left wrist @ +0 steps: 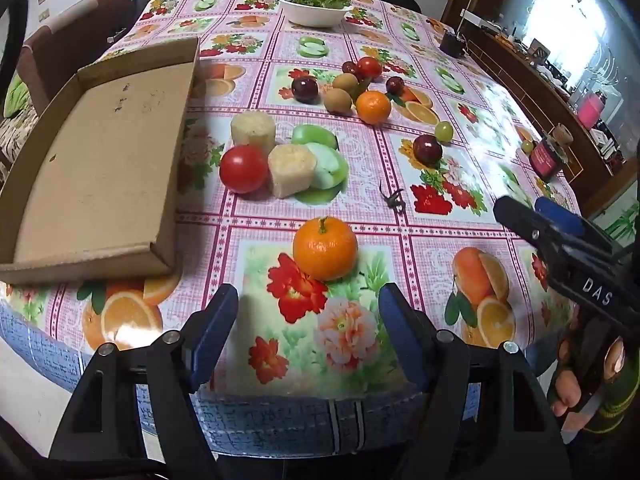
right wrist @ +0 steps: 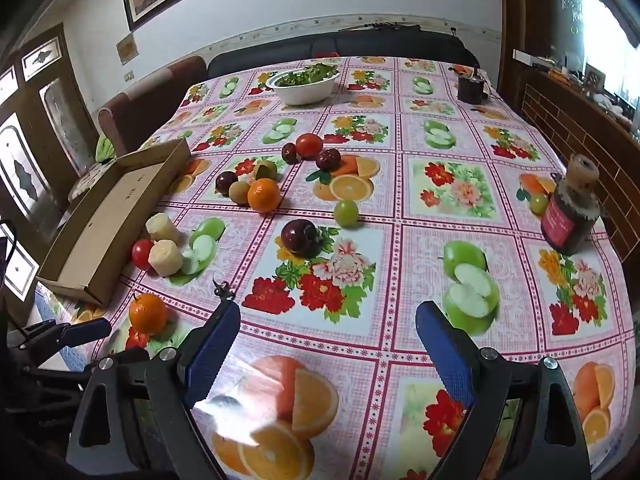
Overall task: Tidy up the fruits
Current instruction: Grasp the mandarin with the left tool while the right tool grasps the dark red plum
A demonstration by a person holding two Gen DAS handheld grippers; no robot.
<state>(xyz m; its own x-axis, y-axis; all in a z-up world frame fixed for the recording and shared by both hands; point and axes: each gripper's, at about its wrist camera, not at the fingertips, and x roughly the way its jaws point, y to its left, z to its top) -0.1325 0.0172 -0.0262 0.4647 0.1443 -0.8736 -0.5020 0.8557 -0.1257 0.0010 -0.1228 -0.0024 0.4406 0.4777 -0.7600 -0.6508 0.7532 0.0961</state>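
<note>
My left gripper (left wrist: 308,308) has its jaws spread wide with nothing between them, above the table edge, with an orange (left wrist: 325,249) just ahead. My right gripper (right wrist: 328,332) is likewise wide and empty over bare tablecloth (right wrist: 440,160), a pink checked sheet printed with fruit and flowers. The other fruit lies loose mid-table: a tomato (left wrist: 244,168), two pale peeled chunks (left wrist: 291,170), dark plums, kiwis, a second orange (left wrist: 373,107) and green grapes. An empty cardboard tray (left wrist: 100,160) sits at the left. A white bowl (right wrist: 304,84) of greens stands far back. Printed fruit confuses the real ones. A dark jar (right wrist: 570,216) stands right; beyond, the room's shelves are blurred.
</note>
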